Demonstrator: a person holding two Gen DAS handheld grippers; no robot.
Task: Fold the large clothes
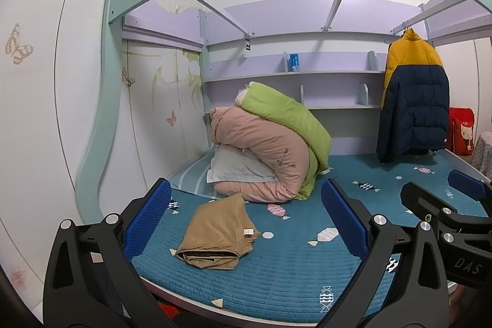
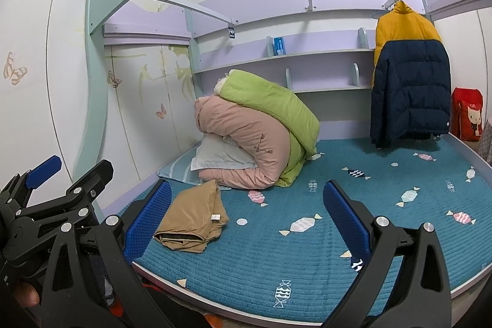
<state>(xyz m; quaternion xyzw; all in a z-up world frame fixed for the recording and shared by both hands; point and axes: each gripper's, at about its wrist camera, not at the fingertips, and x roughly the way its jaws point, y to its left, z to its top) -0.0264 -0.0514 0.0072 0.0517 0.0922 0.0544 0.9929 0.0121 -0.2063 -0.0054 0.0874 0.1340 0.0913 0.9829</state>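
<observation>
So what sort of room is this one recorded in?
Most likely a child's bedroom: a lower bunk bed with a candy-print mattress cover, rolled quilts piled at its head, butterfly-decorated wardrobe doors, and a puffer jacket hanging from the frame.

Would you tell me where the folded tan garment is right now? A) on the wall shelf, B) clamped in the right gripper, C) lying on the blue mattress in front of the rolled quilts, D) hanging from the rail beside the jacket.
C: the folded tan garment lies flat on the blue mattress, in front of the rolled quilts, and both grippers are open and empty.
</observation>
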